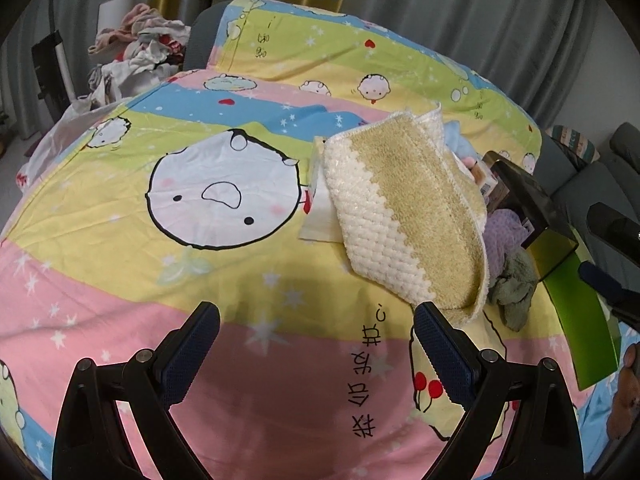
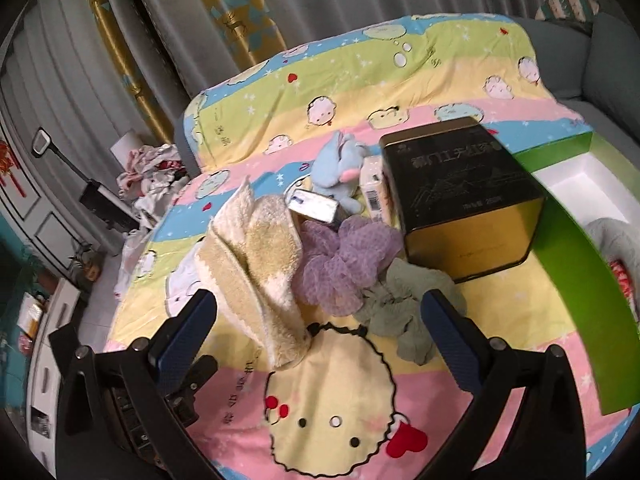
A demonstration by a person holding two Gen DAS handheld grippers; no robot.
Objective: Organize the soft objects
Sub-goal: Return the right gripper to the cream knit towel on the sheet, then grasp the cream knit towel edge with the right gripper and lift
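Note:
A cream and tan towel [image 1: 404, 216] lies crumpled on the cartoon bedsheet [image 1: 224, 280]; it also shows in the right wrist view [image 2: 256, 256]. Beside it lie a purple scrunchie [image 2: 340, 264], a grey-green cloth [image 2: 404, 312] and a blue plush toy [image 2: 340, 168]. My left gripper [image 1: 316, 340] is open and empty, just in front of the towel's near corner. My right gripper [image 2: 320, 328] is open and empty above the towel, the purple scrunchie and the grey-green cloth.
A black and gold tin [image 2: 464, 196] stands right of the soft things. A green box [image 2: 576, 216] with a white inside lies open at the right. Small packets [image 2: 316, 208] sit near the plush. A clothes pile [image 1: 140, 52] is at the far left.

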